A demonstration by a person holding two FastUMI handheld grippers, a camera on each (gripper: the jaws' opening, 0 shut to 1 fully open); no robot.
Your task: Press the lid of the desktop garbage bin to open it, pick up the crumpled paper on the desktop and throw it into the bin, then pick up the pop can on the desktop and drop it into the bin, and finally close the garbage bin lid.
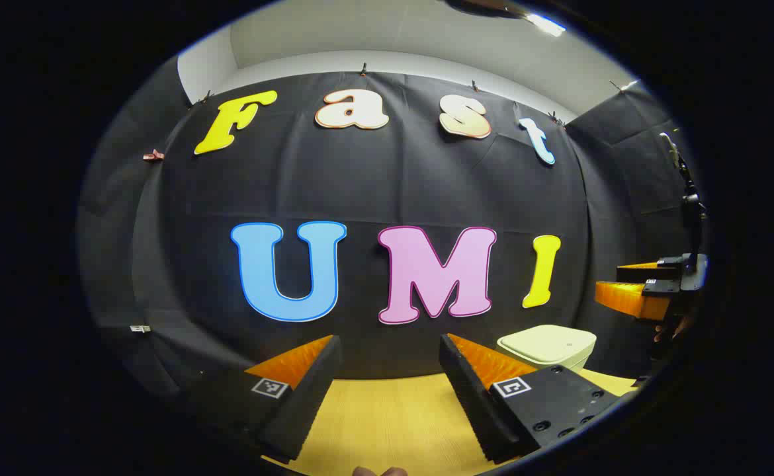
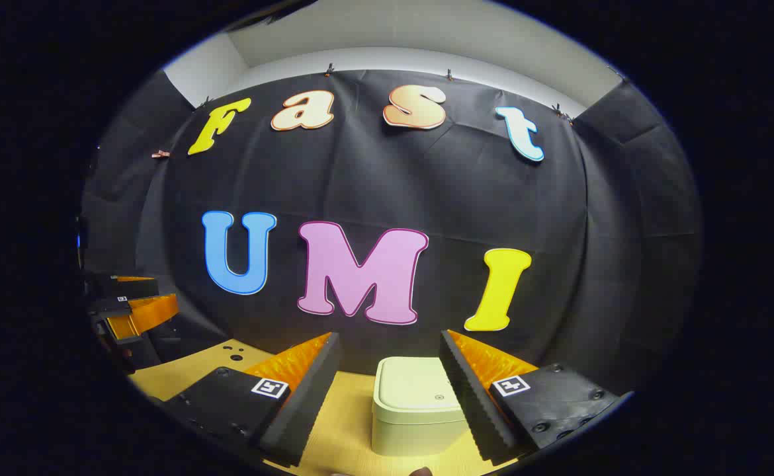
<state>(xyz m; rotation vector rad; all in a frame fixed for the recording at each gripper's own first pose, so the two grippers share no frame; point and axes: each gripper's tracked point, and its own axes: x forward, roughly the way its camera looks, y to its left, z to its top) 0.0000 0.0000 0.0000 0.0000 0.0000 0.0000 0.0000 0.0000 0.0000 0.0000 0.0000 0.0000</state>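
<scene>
A pale garbage bin, lid shut, sits on the wooden tabletop before the right gripper, fingers spread wide and empty. The left gripper, likewise open, holds nothing; the bin's far side is probably near the wall.

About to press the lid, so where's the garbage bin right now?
In the right gripper view the garbage bin sits lid-closed on the table, straight ahead between the right gripper open jaws.

Left gripper held level, jaws spread wide, nothing between them, right gripper likewise spread, both raised, side by side
</scene>
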